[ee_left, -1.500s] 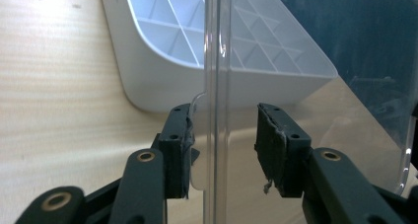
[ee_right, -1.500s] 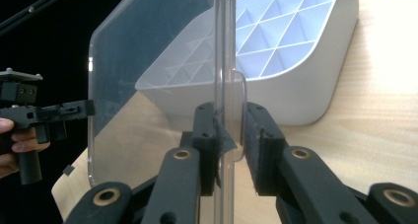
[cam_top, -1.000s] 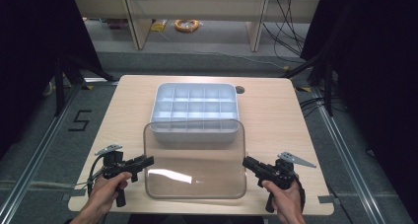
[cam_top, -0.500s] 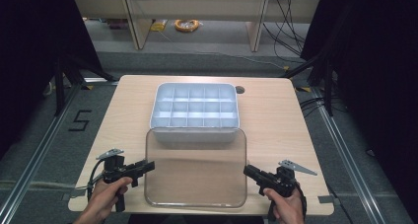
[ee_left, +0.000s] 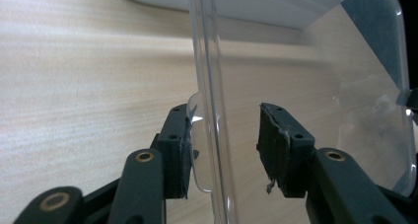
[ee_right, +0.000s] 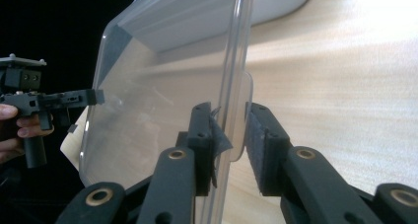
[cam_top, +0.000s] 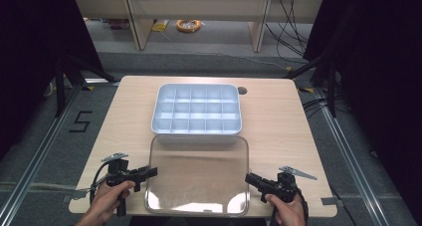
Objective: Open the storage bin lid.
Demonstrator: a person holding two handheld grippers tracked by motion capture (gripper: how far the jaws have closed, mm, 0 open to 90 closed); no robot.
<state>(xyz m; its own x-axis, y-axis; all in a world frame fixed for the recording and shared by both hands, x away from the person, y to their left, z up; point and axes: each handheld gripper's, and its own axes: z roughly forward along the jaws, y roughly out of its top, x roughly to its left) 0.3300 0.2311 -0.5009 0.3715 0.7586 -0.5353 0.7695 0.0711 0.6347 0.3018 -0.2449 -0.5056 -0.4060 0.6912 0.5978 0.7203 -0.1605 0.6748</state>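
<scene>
A white compartment tray (cam_top: 197, 110) sits in the middle of the wooden table (cam_top: 278, 121), toward its far side. It is divided into a grid of small rectangular cells, and every cell that can be seen is bare. Its long axis runs left to right across the table.

Just near of the tray, a clear plastic lid (cam_top: 198, 173) lies flat on the tabletop, its far edge right up against the tray's near wall; whether the two touch is hard to tell. The lid is a rounded rectangle, about as wide as the tray, and reaches close to the near edge of the table.

The left gripper (cam_top: 145, 171) is at the lid's left edge, held by the person's left hand (cam_top: 107, 201). In the left gripper view, the rim and a small tab of the lid (ee_left: 207, 135) stand between its jaws: one pad lies against the tab, the other stands off with a clear gap, so the jaws straddle the rim without clamping it.

The right gripper (cam_top: 250, 178) is at the lid's right edge. In the right gripper view, its jaws have just been opening; the rim and tab (ee_right: 236, 115) stand between them, with a narrow gap on the outer side.
</scene>
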